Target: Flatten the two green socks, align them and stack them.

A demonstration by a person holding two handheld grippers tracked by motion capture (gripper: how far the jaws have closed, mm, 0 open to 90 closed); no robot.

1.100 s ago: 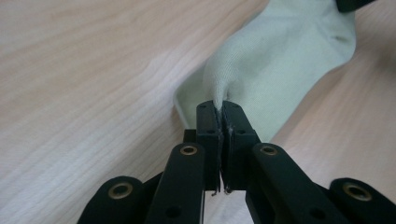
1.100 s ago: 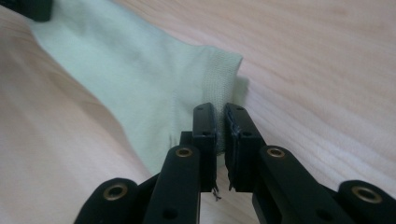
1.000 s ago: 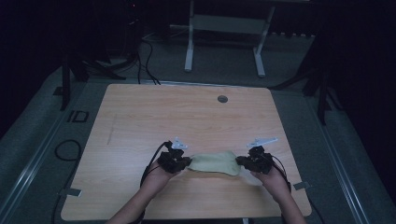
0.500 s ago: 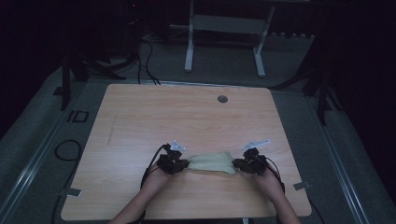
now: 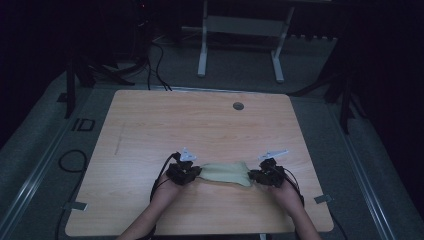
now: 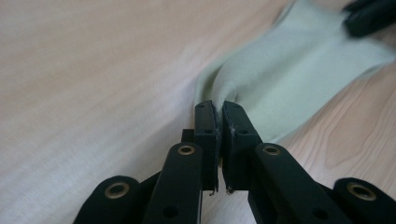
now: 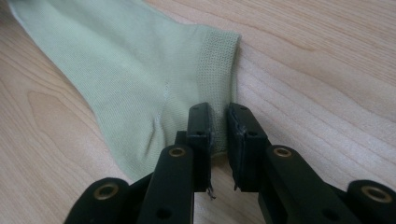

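Pale green ribbed-cuff sock (image 7: 140, 70) – soft, flat – on woodgrain table (image 5: 200, 125)

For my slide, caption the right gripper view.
Right gripper jaws just opening, slightly parted at the ribbed cuff of a pale green sock on the wooden table.

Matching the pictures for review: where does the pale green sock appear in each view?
High view: sock lies near the table's front edge, between both grippers.
Left gripper view: upper right, running from the jaws.
Right gripper view: upper left, cuff at the jaws.
Shared landmark: wooden tabletop.
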